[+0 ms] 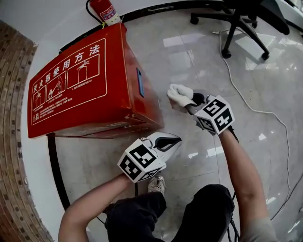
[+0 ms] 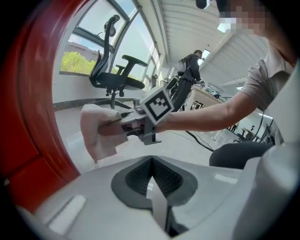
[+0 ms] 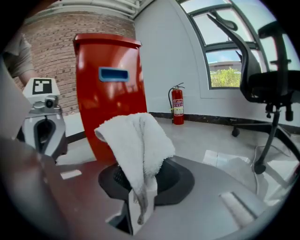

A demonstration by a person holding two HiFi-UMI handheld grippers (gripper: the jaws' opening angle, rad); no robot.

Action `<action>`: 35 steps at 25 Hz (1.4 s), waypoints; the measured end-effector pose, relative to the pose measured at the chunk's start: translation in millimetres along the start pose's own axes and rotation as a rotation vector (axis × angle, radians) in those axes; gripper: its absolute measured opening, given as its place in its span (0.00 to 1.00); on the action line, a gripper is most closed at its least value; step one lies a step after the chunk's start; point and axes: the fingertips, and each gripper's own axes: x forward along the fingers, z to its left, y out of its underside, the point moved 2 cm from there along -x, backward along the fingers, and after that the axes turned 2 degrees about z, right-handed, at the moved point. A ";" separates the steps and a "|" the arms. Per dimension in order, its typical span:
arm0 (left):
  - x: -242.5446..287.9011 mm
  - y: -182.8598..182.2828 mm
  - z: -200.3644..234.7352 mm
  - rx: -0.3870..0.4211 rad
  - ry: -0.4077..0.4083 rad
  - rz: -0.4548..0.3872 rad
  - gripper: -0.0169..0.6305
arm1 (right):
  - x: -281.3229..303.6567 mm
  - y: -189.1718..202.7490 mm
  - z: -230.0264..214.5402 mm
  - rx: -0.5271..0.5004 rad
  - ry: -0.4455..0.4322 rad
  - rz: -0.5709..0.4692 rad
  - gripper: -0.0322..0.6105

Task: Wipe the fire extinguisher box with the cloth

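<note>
The red fire extinguisher box [image 1: 85, 80] stands against the wall at left, with a white instruction label on its top and a blue handle on its side. My right gripper [image 1: 191, 101] is shut on a white cloth [image 1: 180, 94], held just right of the box's side and apart from it. In the right gripper view the cloth [image 3: 136, 140] droops over the jaws with the box [image 3: 110, 103] behind it. My left gripper [image 1: 173, 141] hovers below the box's near corner, jaws together, holding nothing. The left gripper view shows the cloth [image 2: 96, 129] beside the box's red edge [image 2: 28, 117].
A red fire extinguisher [image 1: 105, 10] stands behind the box by the wall. A black office chair [image 1: 236, 23] is at the back right, and a white cable [image 1: 255, 111] runs across the glossy floor. A brick wall [image 1: 12, 156] lies at left. My shoe [image 1: 156, 183] is below.
</note>
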 end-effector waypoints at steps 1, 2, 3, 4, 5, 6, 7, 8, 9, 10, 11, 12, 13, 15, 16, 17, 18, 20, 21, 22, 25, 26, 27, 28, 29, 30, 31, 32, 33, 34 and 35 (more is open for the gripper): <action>1.6 5.3 0.7 -0.009 -0.012 0.020 0.03 | 16.6 5.7 -4.7 0.022 0.002 0.001 0.20; 3.4 11.0 1.5 -0.007 -0.026 0.046 0.03 | 32.1 12.6 -8.7 0.041 0.006 0.011 0.20; 5.4 16.9 3.2 0.002 -0.044 0.078 0.03 | 46.8 20.4 -13.0 0.060 0.015 0.027 0.20; 6.9 23.0 6.1 0.008 -0.064 0.109 0.03 | 60.9 28.5 -17.6 0.082 0.027 0.044 0.20; 7.3 29.0 10.2 0.004 -0.086 0.135 0.03 | 74.6 36.1 -21.9 0.108 0.040 0.055 0.20; 6.4 34.4 15.1 -0.012 -0.109 0.154 0.03 | 87.8 42.9 -24.9 0.135 0.050 0.061 0.20; 4.9 39.3 20.4 -0.035 -0.134 0.167 0.03 | 100.3 48.5 -26.5 0.157 0.054 0.062 0.20; 3.8 43.7 25.8 -0.062 -0.159 0.178 0.03 | 111.7 53.0 -27.3 0.171 0.053 0.062 0.20; 3.7 47.4 30.3 -0.093 -0.180 0.188 0.03 | 121.9 56.7 -28.5 0.179 0.053 0.062 0.20; 4.7 50.5 33.0 -0.125 -0.192 0.197 0.03 | 130.8 59.5 -30.8 0.184 0.058 0.060 0.20; 6.3 53.3 33.8 -0.151 -0.197 0.204 0.03 | 138.4 61.1 -33.8 0.188 0.068 0.055 0.20; 8.1 56.2 33.0 -0.165 -0.196 0.213 0.03 | 145.0 61.0 -36.6 0.194 0.080 0.047 0.20; 9.7 59.5 30.9 -0.166 -0.192 0.221 0.03 | 151.3 60.1 -38.8 0.201 0.091 0.038 0.20; 12.5 65.1 26.1 -0.147 -0.180 0.234 0.03 | 163.7 59.6 -42.5 0.218 0.102 0.023 0.20; 13.6 66.9 23.8 -0.141 -0.170 0.237 0.03 | 169.7 61.0 -43.0 0.228 0.095 0.021 0.20; 14.8 68.3 21.3 -0.143 -0.156 0.239 0.03 | 175.6 63.9 -41.4 0.239 0.075 0.027 0.20; 16.3 69.7 18.6 -0.149 -0.140 0.242 0.03 | 181.3 67.8 -37.6 0.248 0.044 0.039 0.20; 19.3 72.1 15.2 -0.156 -0.115 0.249 0.03 | 189.3 74.4 -29.0 0.260 -0.025 0.062 0.20; 20.6 72.5 14.4 -0.156 -0.108 0.252 0.03 | 190.1 76.2 -26.5 0.266 -0.051 0.071 0.20; 21.3 72.5 13.7 -0.153 -0.104 0.256 0.03 | 188.8 77.7 -25.0 0.273 -0.074 0.078 0.20; 19.8 73.7 10.0 -0.140 -0.095 0.284 0.03 | 179.3 83.4 -16.8 0.267 -0.146 0.105 0.19; 18.6 74.6 8.6 -0.138 -0.095 0.295 0.03 | 175.7 85.9 -11.7 0.261 -0.171 0.113 0.19; 17.6 75.7 7.4 -0.137 -0.095 0.305 0.03 | 171.8 88.7 -6.1 0.258 -0.196 0.121 0.19; 17.1 76.9 5.7 -0.139 -0.094 0.315 0.03 | 167.6 91.9 -0.2 0.255 -0.219 0.128 0.19; 17.1 78.2 3.3 -0.146 -0.089 0.325 0.03 | 163.1 95.1 6.0 0.250 -0.241 0.137 0.19; 17.3 79.6 0.6 -0.155 -0.085 0.334 0.03 | 158.2 98.4 12.2 0.242 -0.263 0.147 0.19; 17.4 81.0 -1.5 -0.164 -0.083 0.342 0.03 | 153.1 101.4 18.4 0.232 -0.283 0.157 0.19; 16.8 82.2 -2.9 -0.170 -0.086 0.348 0.03 | 148.1 104.0 24.7 0.224 -0.302 0.165 0.19; 15.8 82.9 -3.8 -0.174 -0.091 0.352 0.03 | 143.0 106.2 31.3 0.218 -0.321 0.171 0.19; 14.6 83.1 -4.8 -0.176 -0.097 0.356 0.03 | 137.8 108.4 38.4 0.216 -0.341 0.174 0.19; 13.6 82.9 -6.3 -0.176 -0.102 0.358 0.03 | 132.4 111.0 45.7 0.214 -0.363 0.176 0.19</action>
